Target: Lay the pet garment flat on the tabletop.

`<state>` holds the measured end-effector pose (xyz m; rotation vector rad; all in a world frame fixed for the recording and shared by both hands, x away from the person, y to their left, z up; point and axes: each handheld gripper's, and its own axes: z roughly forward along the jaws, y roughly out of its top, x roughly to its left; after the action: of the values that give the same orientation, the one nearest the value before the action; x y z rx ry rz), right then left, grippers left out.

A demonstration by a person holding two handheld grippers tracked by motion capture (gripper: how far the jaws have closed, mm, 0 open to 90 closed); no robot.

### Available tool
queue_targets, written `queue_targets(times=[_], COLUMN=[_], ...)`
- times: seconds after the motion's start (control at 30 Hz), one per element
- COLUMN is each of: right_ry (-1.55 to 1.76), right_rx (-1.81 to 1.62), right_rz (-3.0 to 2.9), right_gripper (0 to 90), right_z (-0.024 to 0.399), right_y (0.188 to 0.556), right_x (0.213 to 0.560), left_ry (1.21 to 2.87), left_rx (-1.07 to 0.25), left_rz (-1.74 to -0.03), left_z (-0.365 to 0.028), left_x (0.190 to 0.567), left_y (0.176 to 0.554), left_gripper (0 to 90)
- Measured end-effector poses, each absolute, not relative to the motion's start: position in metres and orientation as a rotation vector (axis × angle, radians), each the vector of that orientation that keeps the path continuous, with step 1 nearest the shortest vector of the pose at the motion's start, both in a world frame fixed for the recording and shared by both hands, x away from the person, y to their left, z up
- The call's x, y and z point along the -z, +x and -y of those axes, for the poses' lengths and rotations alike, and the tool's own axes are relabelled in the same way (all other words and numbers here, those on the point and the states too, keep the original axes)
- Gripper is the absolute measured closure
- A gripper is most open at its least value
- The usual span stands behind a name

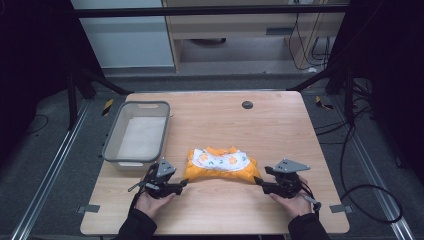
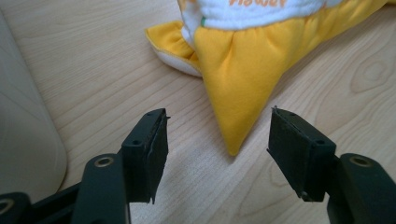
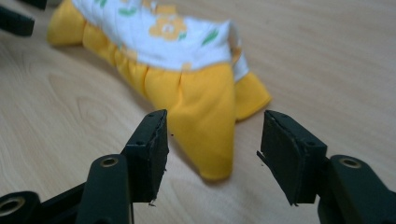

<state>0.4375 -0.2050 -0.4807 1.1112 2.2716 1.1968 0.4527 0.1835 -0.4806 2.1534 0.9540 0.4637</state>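
A small yellow garment (image 1: pixel 220 164) with a white flower-printed panel lies folded on the wooden table (image 1: pixel 280 125), near the front. My left gripper (image 1: pixel 184 184) sits at its left near corner, jaws open. In the left gripper view that pointed yellow corner (image 2: pixel 243 79) lies on the wood between the open jaws (image 2: pixel 217 126), and neither pad touches it. My right gripper (image 1: pixel 258 181) sits at the right near corner, also open. In the right gripper view the yellow corner (image 3: pixel 201 116) reaches in between its jaws (image 3: pixel 212 126), untouched.
A grey plastic basket (image 1: pixel 112 145) stands at the table's left, just beyond my left hand; its pale wall (image 2: pixel 23 140) is close to the left jaw. A black cable hole (image 1: pixel 247 104) is at the back. The left gripper's jaw (image 3: pixel 14 21) appears beyond the garment.
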Motion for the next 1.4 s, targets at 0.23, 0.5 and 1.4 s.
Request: queue_targets(times=[0.23,0.5,1.4], right_ry=[1.083,1.07,1.1], right_rx=[-1.126,-1.14,-1.091], right_rz=[-2.334,-2.353,-2.518], right_gripper=[52.6,85.7,72.3], right_z=[0.19,0.188,0.198], right_y=[0.45,0.45,0.403], right_x=[0.494,0.485,0.476], left_ry=[2.158,2.158,2.165], left_rx=[-0.405,-0.341,-0.199], left_rz=[-0.955,-0.965,-0.946], left_z=[-0.175,-0.179,-0.195], left_x=[0.485,0.483,0.471], left_y=[0.456,0.459,0.401], left_gripper=[59.3,87.6,78.4])
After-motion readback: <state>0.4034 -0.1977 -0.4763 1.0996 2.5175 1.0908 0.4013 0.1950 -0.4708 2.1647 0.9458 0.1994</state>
